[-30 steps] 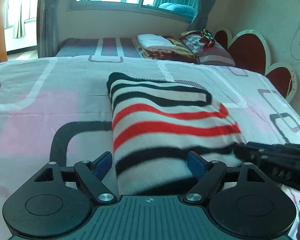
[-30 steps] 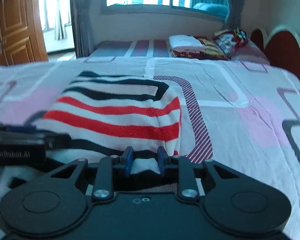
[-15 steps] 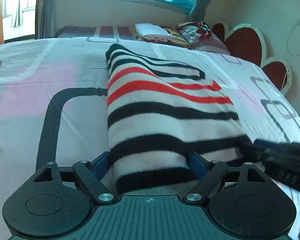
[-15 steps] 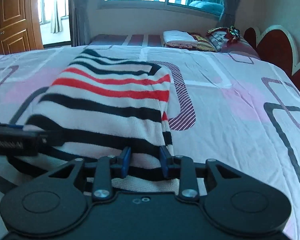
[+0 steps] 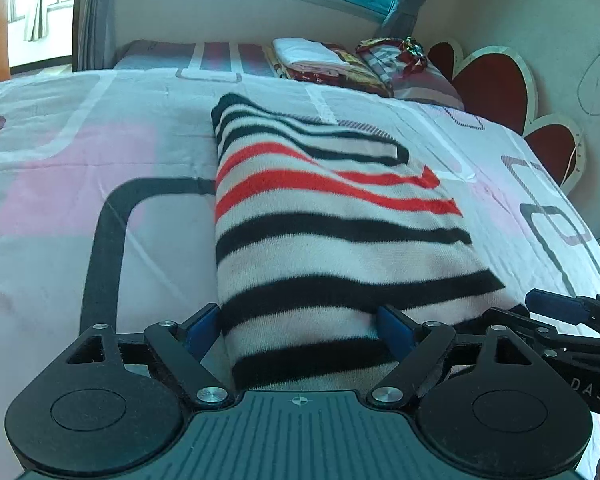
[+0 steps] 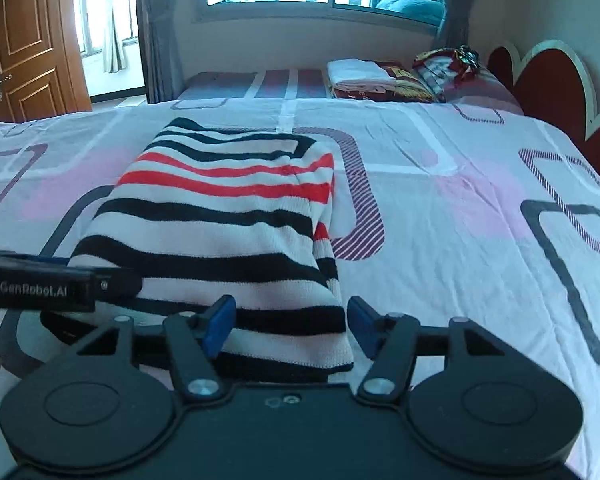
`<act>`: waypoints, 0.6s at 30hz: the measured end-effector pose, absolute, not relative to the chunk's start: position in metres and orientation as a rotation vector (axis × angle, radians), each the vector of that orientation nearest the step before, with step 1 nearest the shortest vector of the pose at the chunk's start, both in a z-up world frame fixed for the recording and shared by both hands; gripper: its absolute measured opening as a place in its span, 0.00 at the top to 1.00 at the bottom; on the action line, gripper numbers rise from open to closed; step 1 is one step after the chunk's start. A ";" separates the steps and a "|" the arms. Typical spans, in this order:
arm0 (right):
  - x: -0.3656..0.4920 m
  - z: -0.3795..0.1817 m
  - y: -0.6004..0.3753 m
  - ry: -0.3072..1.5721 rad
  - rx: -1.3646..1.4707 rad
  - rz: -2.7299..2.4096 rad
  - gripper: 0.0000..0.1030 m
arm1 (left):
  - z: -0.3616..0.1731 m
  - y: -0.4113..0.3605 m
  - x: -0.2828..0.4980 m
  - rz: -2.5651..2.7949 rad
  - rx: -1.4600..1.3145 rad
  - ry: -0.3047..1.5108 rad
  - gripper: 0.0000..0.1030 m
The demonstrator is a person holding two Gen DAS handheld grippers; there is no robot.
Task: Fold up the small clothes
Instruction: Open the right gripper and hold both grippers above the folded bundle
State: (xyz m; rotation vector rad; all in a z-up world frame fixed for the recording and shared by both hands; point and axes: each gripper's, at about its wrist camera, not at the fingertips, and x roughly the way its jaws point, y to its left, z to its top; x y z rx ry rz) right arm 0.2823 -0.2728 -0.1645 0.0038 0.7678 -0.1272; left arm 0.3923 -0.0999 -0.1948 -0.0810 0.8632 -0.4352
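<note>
Pink bedsheet (image 5: 60, 184) carries the striped sweater (image 5: 324, 240), its near edge between both spread, empty tongs (image 5: 300, 326) (image 6: 288, 322).

— What lies on the bed?
— A folded knit sweater (image 5: 332, 232), white with black stripes and two red ones, spread flat on the pink patterned bedsheet (image 5: 60, 184).
— Where exactly?
— Lengthwise from the bed's near edge toward its middle, right side showing doubled layers (image 6: 324, 240).
</note>
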 end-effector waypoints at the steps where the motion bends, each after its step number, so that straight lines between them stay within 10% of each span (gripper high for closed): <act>1: 0.281 -0.162 -0.273 0.761 0.001 -0.124 0.41 | -0.191 -0.099 0.393 -0.442 -0.084 0.851 0.19; 10: 0.312 -0.143 -0.298 0.717 0.105 -0.115 0.30 | -0.179 -0.093 0.426 -0.416 -0.143 0.835 0.18; 18: 0.345 -0.146 -0.269 0.664 -0.065 -0.062 0.81 | -0.181 -0.120 0.447 -0.417 -0.029 0.771 0.18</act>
